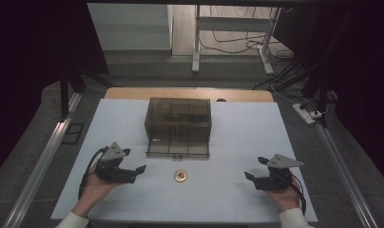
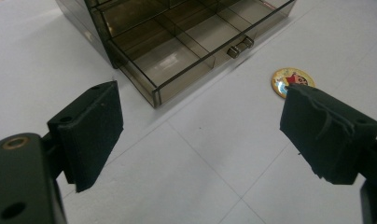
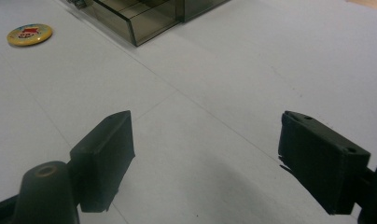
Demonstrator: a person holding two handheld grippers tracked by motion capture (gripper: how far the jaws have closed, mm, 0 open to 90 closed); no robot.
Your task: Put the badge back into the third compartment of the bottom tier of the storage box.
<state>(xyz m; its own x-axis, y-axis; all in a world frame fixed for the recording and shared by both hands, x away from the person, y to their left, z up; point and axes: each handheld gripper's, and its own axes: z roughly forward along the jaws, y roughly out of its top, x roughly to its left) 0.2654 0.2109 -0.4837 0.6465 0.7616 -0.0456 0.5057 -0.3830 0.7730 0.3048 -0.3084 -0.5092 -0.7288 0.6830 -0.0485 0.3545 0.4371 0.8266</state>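
A smoky see-through drawer box (image 1: 178, 116) stands mid-table, its bottom drawer (image 1: 178, 149) pulled out toward me. In the left gripper view the drawer (image 2: 177, 51) is divided into empty compartments and has a small handle (image 2: 239, 46). A round yellow badge (image 1: 180, 176) with a red picture lies flat in front of the drawer. My left gripper (image 1: 134, 160) rests open to the badge's left with nothing between its jaws; one jaw partly hides the badge (image 2: 289, 80). My right gripper (image 1: 254, 167) is open and empty, well to the right of the badge (image 3: 29, 34).
The white table top (image 1: 237, 137) spreads wide around the box, with a wooden edge (image 1: 190, 93) at the back. A power strip (image 1: 306, 114) and cables lie on the floor at the right. Metal rails run along both sides.
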